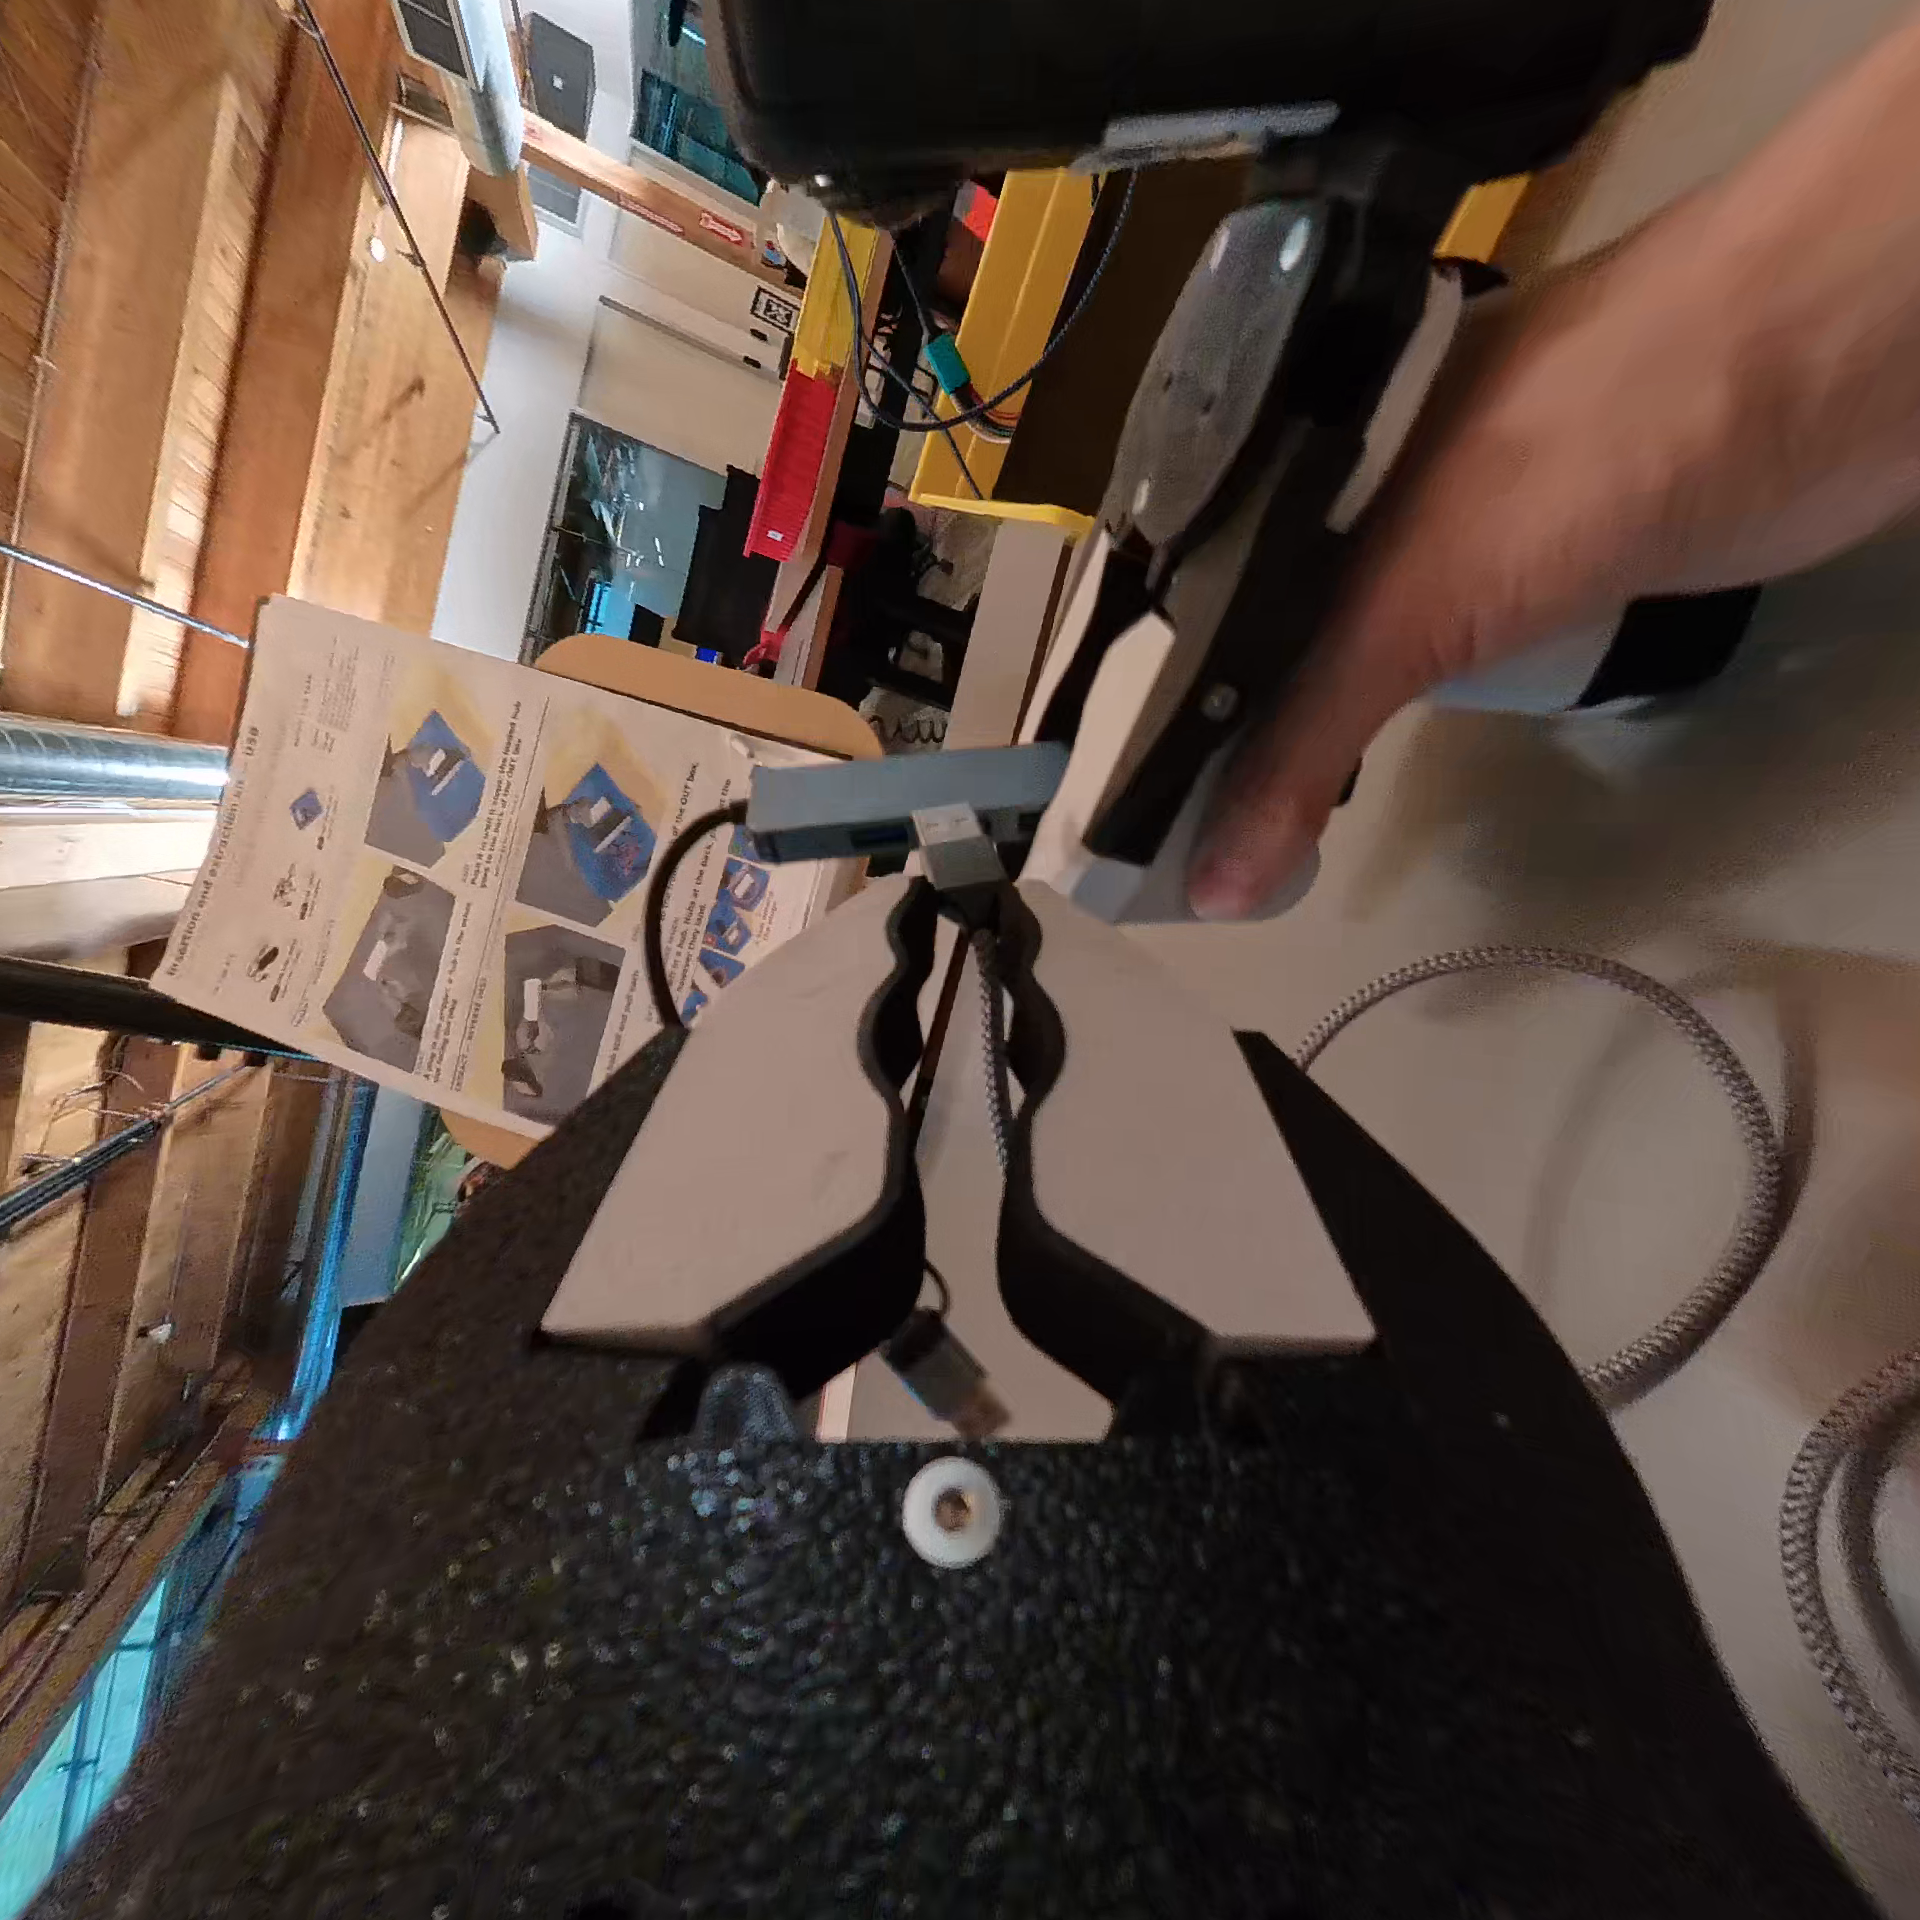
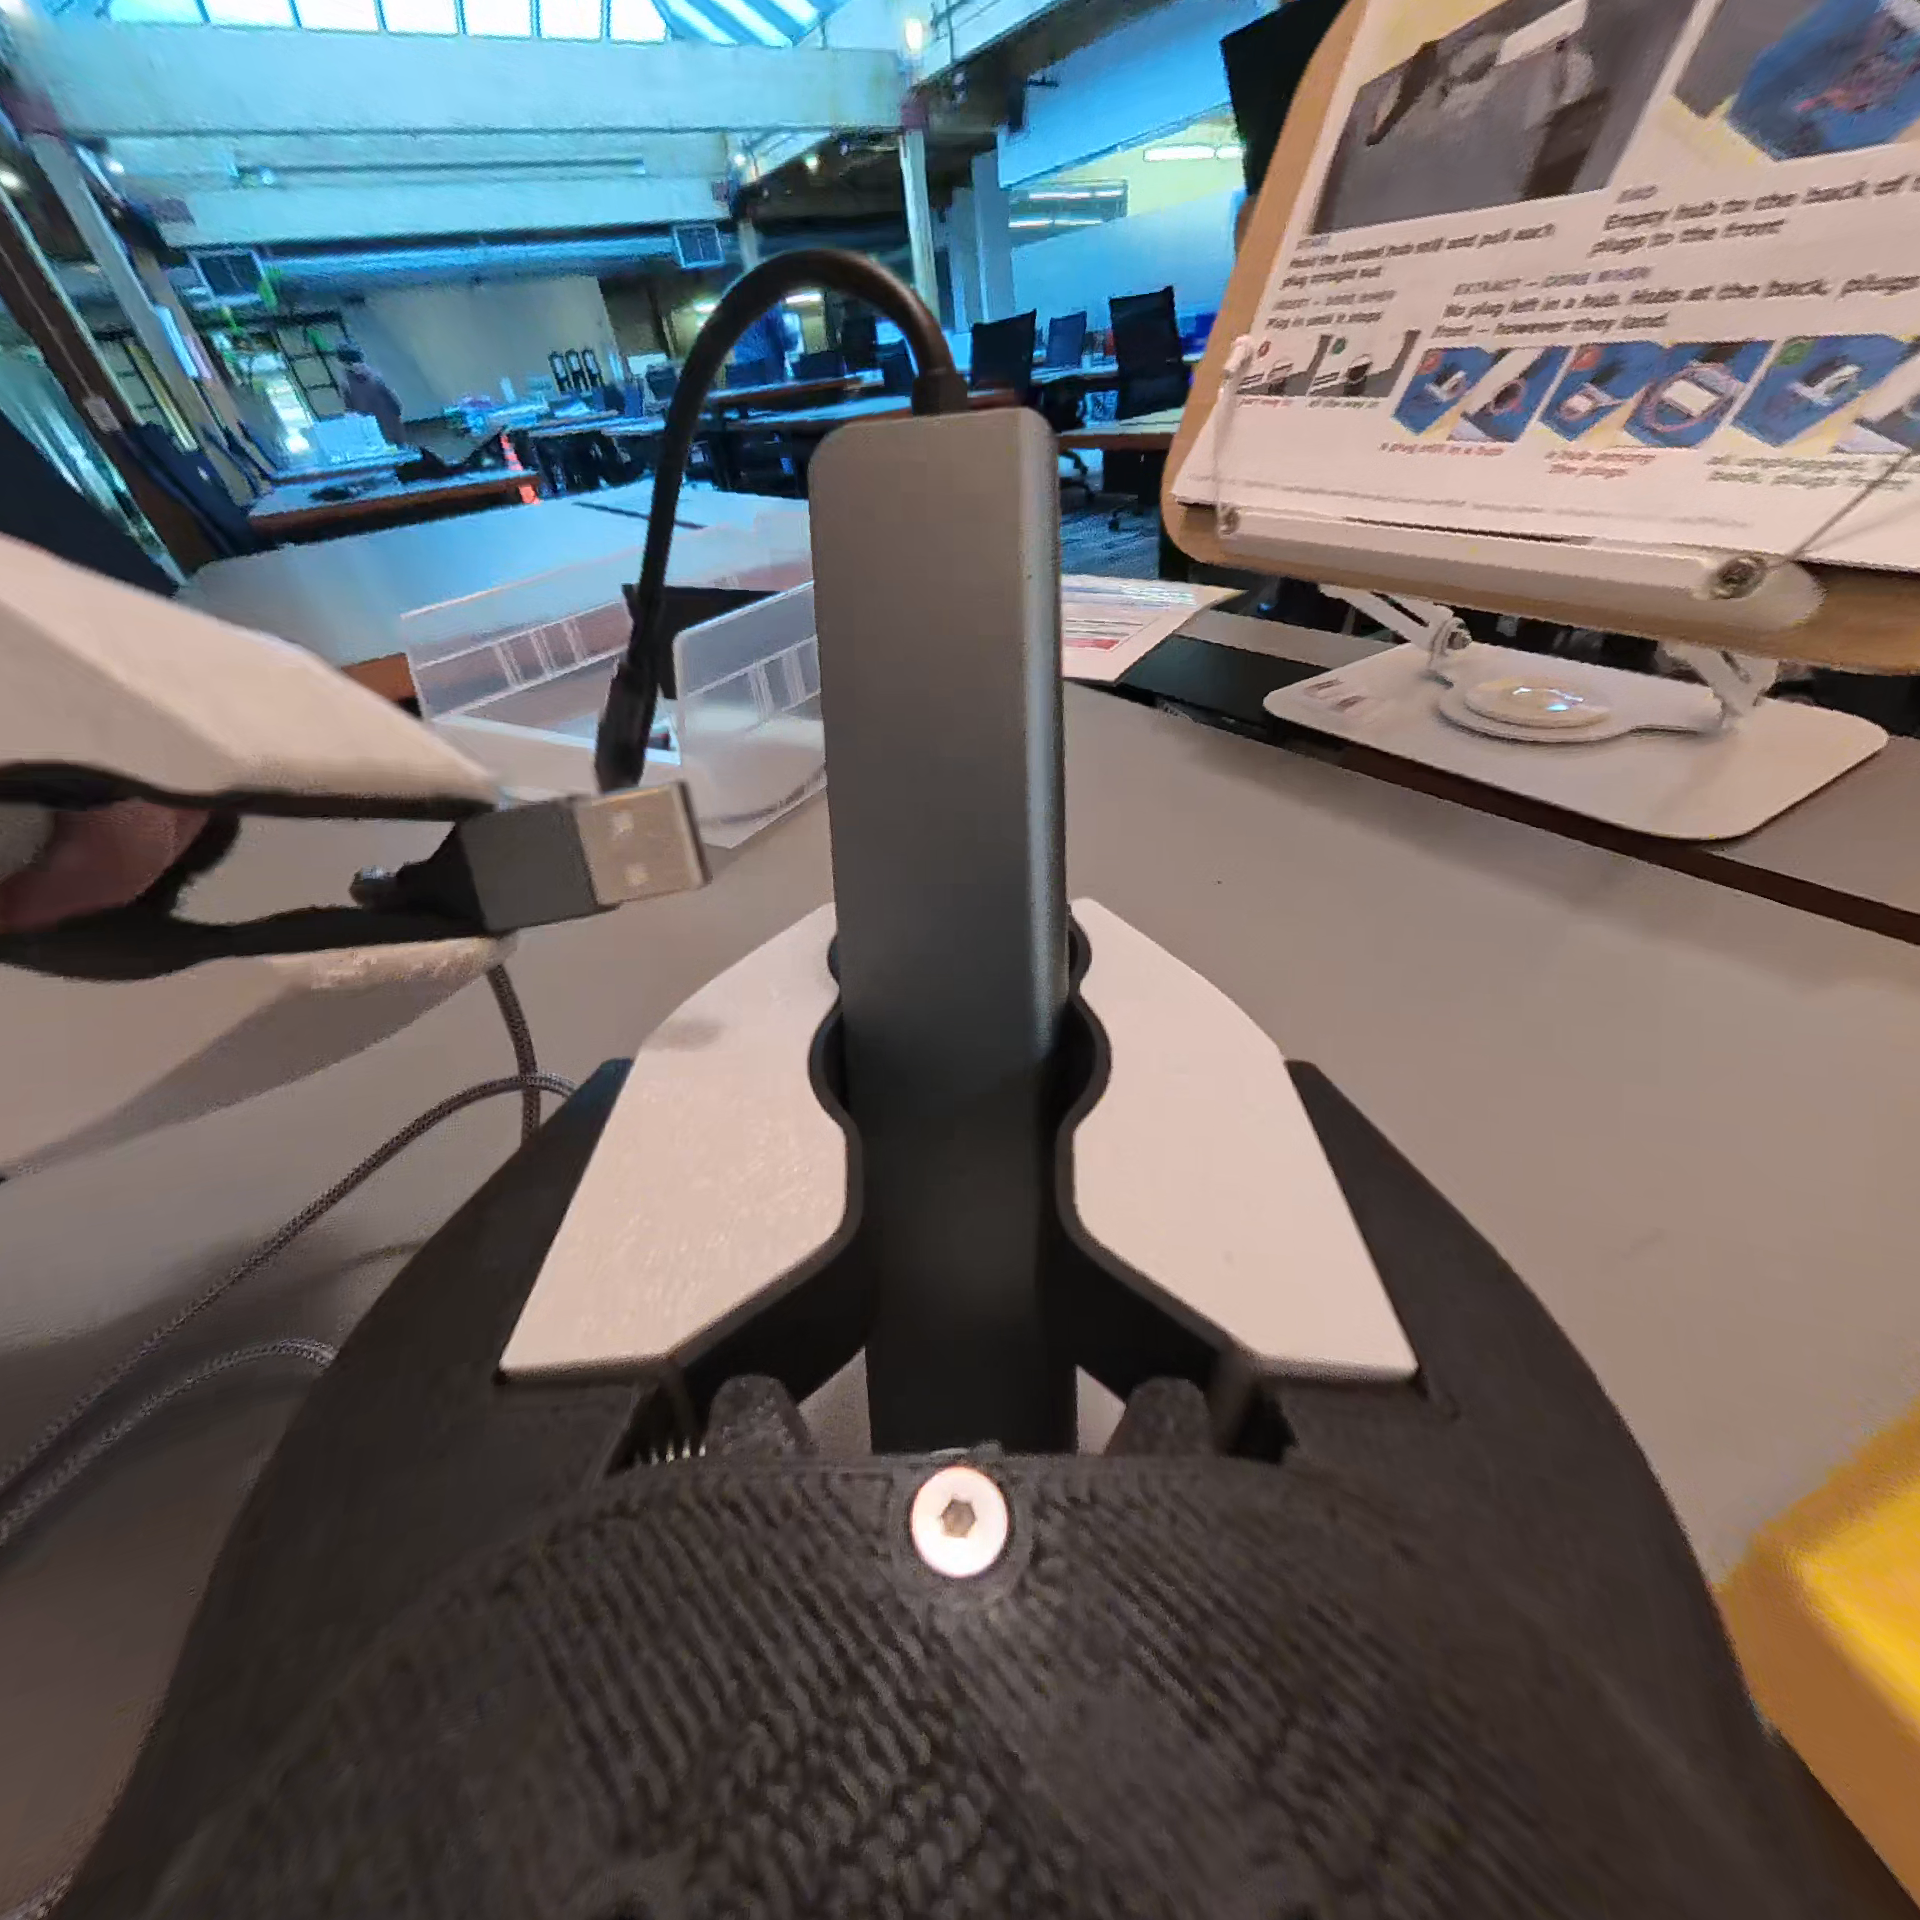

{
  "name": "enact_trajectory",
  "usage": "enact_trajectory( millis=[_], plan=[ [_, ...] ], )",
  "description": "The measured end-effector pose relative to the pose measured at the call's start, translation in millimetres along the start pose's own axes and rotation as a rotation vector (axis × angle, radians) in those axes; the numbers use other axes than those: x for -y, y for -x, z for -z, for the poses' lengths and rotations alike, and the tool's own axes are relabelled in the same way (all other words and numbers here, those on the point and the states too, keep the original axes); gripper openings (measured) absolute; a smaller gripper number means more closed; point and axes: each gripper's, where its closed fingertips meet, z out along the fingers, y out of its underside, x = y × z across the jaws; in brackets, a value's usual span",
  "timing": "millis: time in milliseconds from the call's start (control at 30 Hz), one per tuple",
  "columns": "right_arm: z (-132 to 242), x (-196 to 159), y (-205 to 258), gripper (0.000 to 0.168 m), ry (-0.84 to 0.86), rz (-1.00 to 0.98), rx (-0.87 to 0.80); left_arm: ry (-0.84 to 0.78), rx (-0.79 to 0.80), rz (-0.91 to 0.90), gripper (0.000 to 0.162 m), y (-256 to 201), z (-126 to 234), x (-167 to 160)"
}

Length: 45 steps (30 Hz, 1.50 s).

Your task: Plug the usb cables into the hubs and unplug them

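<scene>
Two tools meet over the bench as we line up a USB plug with its hub.

Nearest us, the right tool [image 2: 951, 1039] is clamped on the grey hub [image 2: 940, 748], which stands upright between its fingers, its short black lead [image 2: 665, 499] looping off the top. Just beside it, the left tool [image 1: 961, 925] pinches the USB plug [image 1: 961, 847] by its housing, metal tip almost at the hub's side ports but, as we judge it, not yet seated; its braided cable [image 1: 1683, 1174] trails across the bench [image 2: 1455, 987]. Insertion is the step in hand: next we must square the plug to a port and push straight in. Behind stands an instruction sheet [image 2: 1621, 312].
</scene>
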Motion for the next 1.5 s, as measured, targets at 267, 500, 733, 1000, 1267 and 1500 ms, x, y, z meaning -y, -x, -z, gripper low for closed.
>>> enact_trajectory(
  millis=[267, 500, 733, 1000, 1267, 1500],
  plan=[
    [-0.4, 1.5, 2.9, 0.034, -0.013, 0.000, 0.014, 0.028, -0.037, 0.005, 0.011, -1.5, -5.7, -4.4],
    [-1.8, -0.1, 5.4, 0.034, -0.001, 0.025, 0.013, 0.042, -0.065, 0.022, 0.011, -1.9, -9.8, -6.8],
    [1.7, 3.9, 0.2, 0.034, -0.034, -0.025, 0.013, 0.064, -0.086, 0.034, 0.011, -5.1, -12.3, -11.8],
    [-1.2, 0.6, 4.7, 0.034, -0.007, 0.018, 0.012, 0.068, -0.095, 0.040, 0.011, -4.2, -11.8, -14.2],
    [-1.8, -0.4, 4.1, 0.034, 0.002, 0.018, 0.009, 0.087, -0.090, 0.028, 0.011, -3.4, -12.2, -15.1],
    [-2.2, -1.0, 4.8, 0.034, 0.007, 0.019, 0.012, 0.079, -0.088, 0.024, 0.011, -3.3, -11.2, -12.1]
  ],
)
